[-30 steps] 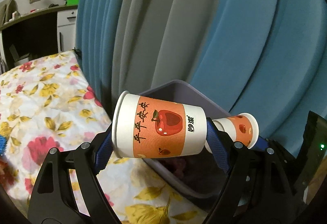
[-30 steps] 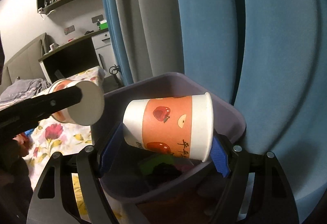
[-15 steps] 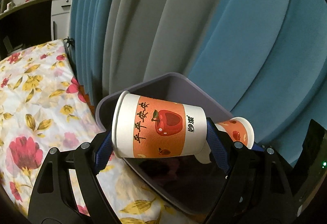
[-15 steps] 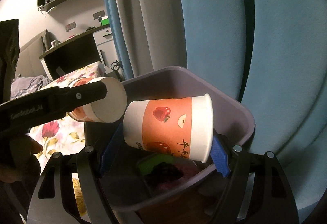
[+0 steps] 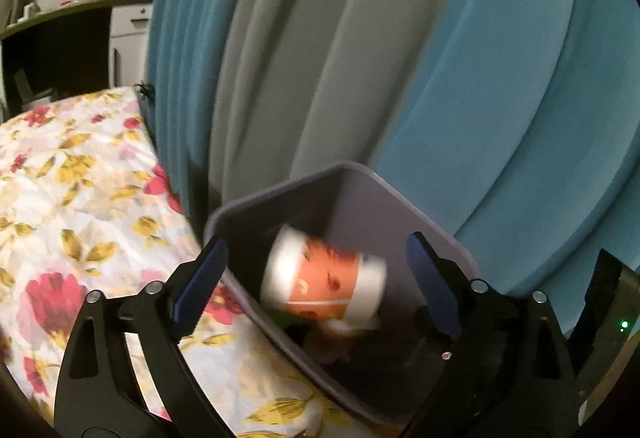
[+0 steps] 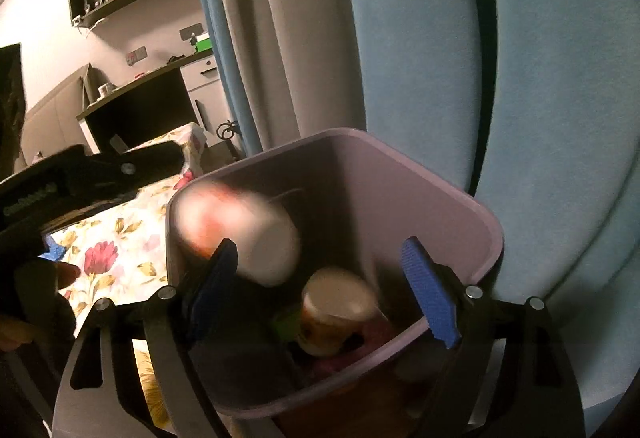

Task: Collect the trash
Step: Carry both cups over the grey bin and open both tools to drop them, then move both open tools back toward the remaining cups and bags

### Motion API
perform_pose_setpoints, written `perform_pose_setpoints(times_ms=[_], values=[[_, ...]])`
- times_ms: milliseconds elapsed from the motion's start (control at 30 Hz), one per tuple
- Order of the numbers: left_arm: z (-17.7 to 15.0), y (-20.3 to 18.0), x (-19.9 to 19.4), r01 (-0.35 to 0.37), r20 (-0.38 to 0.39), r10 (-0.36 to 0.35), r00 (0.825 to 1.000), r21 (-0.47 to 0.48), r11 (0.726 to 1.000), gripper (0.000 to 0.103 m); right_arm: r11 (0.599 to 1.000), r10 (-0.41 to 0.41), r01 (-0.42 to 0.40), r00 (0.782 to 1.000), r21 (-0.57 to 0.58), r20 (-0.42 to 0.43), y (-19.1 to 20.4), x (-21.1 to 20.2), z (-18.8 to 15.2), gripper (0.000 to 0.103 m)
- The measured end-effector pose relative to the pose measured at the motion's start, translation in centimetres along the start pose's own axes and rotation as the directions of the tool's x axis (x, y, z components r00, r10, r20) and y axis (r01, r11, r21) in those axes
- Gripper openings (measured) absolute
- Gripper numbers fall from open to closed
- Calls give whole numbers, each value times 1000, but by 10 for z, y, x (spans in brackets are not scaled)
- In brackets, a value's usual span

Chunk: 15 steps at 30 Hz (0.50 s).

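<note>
A purple-grey trash bin point(image 5: 360, 198) stands beside the bed, under both grippers. My left gripper point(image 5: 316, 242) hangs over its near rim, its jaws opening, and nothing touches the blue pads. Below it an orange-and-white paper cup point(image 5: 324, 286) falls, blurred, into the bin. In the right wrist view that same cup point(image 6: 240, 234) is a blur at the left wall of the bin point(image 6: 400, 198). My right gripper point(image 6: 319, 243) is also opening, and its pads are bare. A second paper cup point(image 6: 336, 310) lies on the trash at the bottom.
A flowered bedspread point(image 5: 80, 206) lies left of the bin. Blue and grey curtains point(image 5: 400, 58) hang close behind it. A desk with a white drawer unit point(image 6: 200, 94) and wall shelves stand far back. The left tool's black frame point(image 6: 100, 170) reaches in from the left.
Both grippers have let go of their paper cups. The cups have dropped from between the pads into the bin, and both pairs of jaws stand wider.
</note>
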<state>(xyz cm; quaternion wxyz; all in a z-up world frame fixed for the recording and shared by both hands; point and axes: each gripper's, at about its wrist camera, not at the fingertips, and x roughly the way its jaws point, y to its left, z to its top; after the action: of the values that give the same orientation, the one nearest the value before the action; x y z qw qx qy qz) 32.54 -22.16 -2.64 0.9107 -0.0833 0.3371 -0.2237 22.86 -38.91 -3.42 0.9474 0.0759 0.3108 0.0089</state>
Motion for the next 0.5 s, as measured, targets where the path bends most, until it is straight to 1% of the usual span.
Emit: perform_pose_setpoints(times_ms=[133, 167, 200, 367, 500], values=[[1, 4, -18, -26, 35, 26, 999, 6, 1000, 91, 999, -6, 5, 1000, 32, 28, -3, -11, 2, 83], [1, 4, -24, -36, 52, 36, 998, 11, 999, 91, 999, -11, 10, 999, 31, 39, -2, -15, 3, 85], [0, 4, -30, -47, 65, 46, 997, 15, 999, 91, 999, -15, 14, 999, 29, 51, 0, -20, 3, 87], [-10, 7, -67, -88, 131, 85, 988, 24, 996, 94, 999, -34, 35, 994, -6, 100, 15, -41, 2, 88], [-23, 16, -94, -117, 144, 115, 983, 5, 993, 95, 999, -35, 38, 992, -23, 122, 27, -53, -1, 88]])
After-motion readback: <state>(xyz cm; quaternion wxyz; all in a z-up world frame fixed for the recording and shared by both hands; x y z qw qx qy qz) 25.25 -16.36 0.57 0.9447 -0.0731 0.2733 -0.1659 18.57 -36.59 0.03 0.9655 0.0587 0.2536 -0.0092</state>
